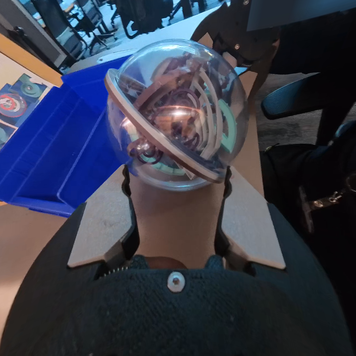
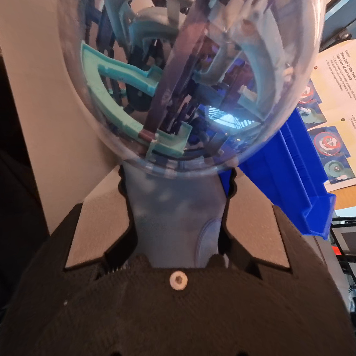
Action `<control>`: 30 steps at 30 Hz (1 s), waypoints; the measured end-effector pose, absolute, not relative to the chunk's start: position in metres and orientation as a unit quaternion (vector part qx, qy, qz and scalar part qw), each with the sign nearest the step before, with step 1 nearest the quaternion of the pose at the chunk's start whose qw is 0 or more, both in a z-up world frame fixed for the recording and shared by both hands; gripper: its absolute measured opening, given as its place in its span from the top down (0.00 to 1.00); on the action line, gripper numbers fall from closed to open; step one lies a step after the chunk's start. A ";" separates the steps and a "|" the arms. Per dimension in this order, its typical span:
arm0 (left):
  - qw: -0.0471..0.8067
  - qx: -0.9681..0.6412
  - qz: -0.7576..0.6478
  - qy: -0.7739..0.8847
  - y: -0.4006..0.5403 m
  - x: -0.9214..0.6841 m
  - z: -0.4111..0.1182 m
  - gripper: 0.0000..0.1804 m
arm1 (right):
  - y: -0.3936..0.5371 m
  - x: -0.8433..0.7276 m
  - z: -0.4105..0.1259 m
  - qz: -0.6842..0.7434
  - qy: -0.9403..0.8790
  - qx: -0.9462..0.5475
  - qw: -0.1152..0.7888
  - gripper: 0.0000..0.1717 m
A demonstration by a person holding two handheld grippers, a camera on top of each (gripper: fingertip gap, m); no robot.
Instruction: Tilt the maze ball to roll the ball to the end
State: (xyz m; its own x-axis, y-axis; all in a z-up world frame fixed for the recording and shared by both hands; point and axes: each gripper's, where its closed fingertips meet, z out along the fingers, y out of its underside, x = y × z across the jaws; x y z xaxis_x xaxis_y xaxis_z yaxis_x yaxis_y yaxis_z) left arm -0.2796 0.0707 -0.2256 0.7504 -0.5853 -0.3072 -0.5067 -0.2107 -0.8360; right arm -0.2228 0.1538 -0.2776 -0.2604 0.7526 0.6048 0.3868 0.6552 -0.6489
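Slipping is the main risk here: the maze ball (image 1: 176, 113) is a smooth clear sphere, and each gripper is meeting it only at the fingertips, on the curve of the shell. The left gripper (image 1: 176, 173) is standing wide, its two tips pressing the near underside of the ball; the right gripper (image 2: 177, 173) is doing the same from the opposite side, and in the left wrist view it is showing dark beyond the ball (image 1: 237, 50). A sharp tilt or uneven squeeze is likely to let the ball squirt out and drop toward the wooden table (image 1: 38, 240) or the blue bin (image 1: 57, 144) just left of the ball. Inside the shell, teal, white and dark purple tracks are crossing, with a flat ring around the middle now tilting steeply. The small rolling ball cannot be made out.
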 end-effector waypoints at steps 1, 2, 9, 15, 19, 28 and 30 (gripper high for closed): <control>0.517 -0.776 -0.050 0.358 0.070 -0.281 -0.224 0.47 | 0.153 -0.221 -0.277 0.187 -0.773 -0.367 0.482 0.39; 0.514 -0.775 -0.062 0.363 0.070 -0.282 -0.223 0.47 | 0.152 -0.220 -0.277 0.184 -0.776 -0.364 0.482 0.39; 0.506 -0.771 -0.092 0.375 0.071 -0.290 -0.223 0.48 | 0.147 -0.212 -0.274 0.148 -0.790 -0.340 0.488 0.39; 0.514 -0.765 -0.084 0.379 0.066 -0.294 -0.227 0.49 | 0.141 -0.212 -0.272 0.134 -0.791 -0.327 0.500 0.39; 0.513 -0.762 -0.085 0.386 0.067 -0.295 -0.228 0.47 | 0.140 -0.211 -0.271 0.131 -0.788 -0.325 0.506 0.39; 0.533 -0.761 -0.096 0.358 0.072 -0.309 -0.221 0.48 | 0.136 -0.203 -0.271 0.137 -0.801 -0.312 0.493 0.40; 0.539 -0.758 -0.096 0.354 0.072 -0.308 -0.221 0.49 | 0.133 -0.201 -0.268 0.164 -0.802 -0.314 0.481 0.38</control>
